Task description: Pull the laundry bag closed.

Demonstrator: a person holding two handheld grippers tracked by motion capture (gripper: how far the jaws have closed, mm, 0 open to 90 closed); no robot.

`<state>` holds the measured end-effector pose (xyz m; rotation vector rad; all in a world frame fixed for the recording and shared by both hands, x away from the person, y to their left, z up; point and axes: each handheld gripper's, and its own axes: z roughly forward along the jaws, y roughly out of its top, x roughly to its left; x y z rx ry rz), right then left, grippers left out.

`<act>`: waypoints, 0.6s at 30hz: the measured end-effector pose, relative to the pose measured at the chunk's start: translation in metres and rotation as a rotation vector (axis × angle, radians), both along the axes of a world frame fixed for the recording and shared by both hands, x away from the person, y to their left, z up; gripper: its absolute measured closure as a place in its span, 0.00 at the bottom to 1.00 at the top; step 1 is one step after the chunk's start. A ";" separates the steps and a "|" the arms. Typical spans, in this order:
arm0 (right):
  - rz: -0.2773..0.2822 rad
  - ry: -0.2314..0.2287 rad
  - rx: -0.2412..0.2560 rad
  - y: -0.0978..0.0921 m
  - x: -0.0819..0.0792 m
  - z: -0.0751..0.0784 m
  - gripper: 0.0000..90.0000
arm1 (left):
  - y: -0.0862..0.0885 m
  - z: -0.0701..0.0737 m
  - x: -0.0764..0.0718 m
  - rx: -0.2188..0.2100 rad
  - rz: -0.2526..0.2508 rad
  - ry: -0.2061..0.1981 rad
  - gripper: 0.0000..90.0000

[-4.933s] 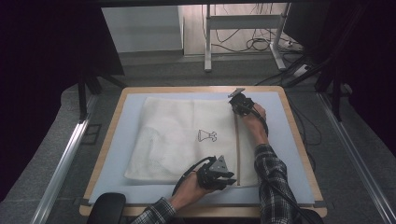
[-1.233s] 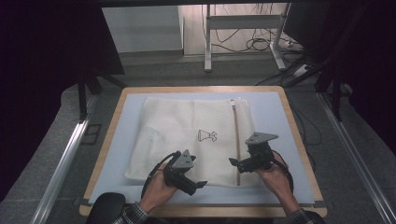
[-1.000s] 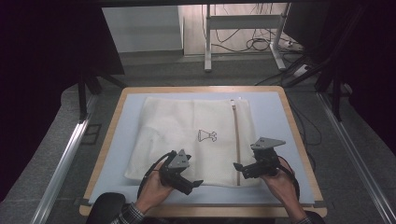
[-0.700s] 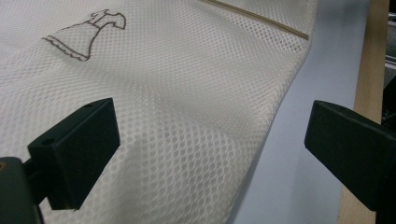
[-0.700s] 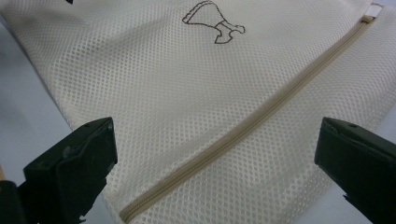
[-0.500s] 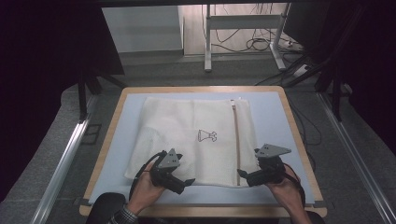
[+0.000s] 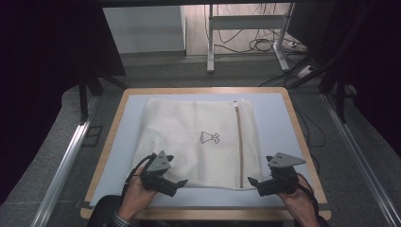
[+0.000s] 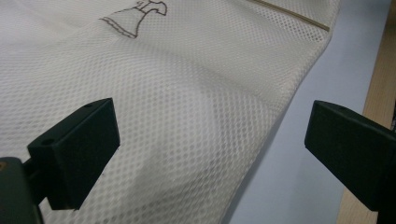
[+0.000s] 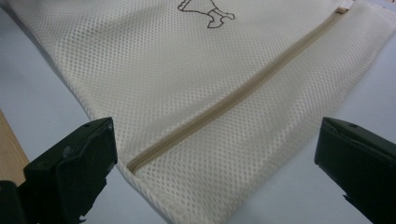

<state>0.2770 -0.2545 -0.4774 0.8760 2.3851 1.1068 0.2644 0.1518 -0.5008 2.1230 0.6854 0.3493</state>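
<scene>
A cream mesh laundry bag [image 7: 198, 142] lies flat on the pale blue mat, printed with a small dress outline [image 7: 209, 137] and closed by a tan zipper [image 7: 239, 142] running front to back near its right side. My left gripper [image 7: 177, 184] hovers at the bag's near left edge, open, with the mesh [image 8: 196, 116] under its jaws. My right gripper [image 7: 253, 183] sits at the near right corner, open, over the zipper's near end [image 9: 140, 161]. Neither holds anything.
The blue mat [image 7: 279, 123] covers a wood-edged table [image 7: 302, 142]. Metal rails [image 7: 66, 161] run along both sides on the grey floor. A white table frame with cables [image 7: 246, 28] stands behind. Bare mat lies left and right of the bag.
The right hand has come back from the bag's far right corner to the near edge. Both grippers have drawn toward the person, the left one shifting left.
</scene>
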 end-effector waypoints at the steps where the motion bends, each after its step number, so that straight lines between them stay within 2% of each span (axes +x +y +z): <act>1: -0.011 0.005 -0.002 -0.004 -0.002 0.000 0.00 | 0.005 0.000 -0.002 -0.003 0.016 -0.003 0.03; 11: -0.044 0.013 0.011 -0.019 -0.014 -0.001 0.00 | 0.024 0.000 -0.007 -0.003 0.063 -0.009 0.03; 18: -0.075 0.038 0.009 -0.031 -0.023 -0.003 0.00 | 0.031 -0.005 -0.010 0.030 0.090 0.012 0.03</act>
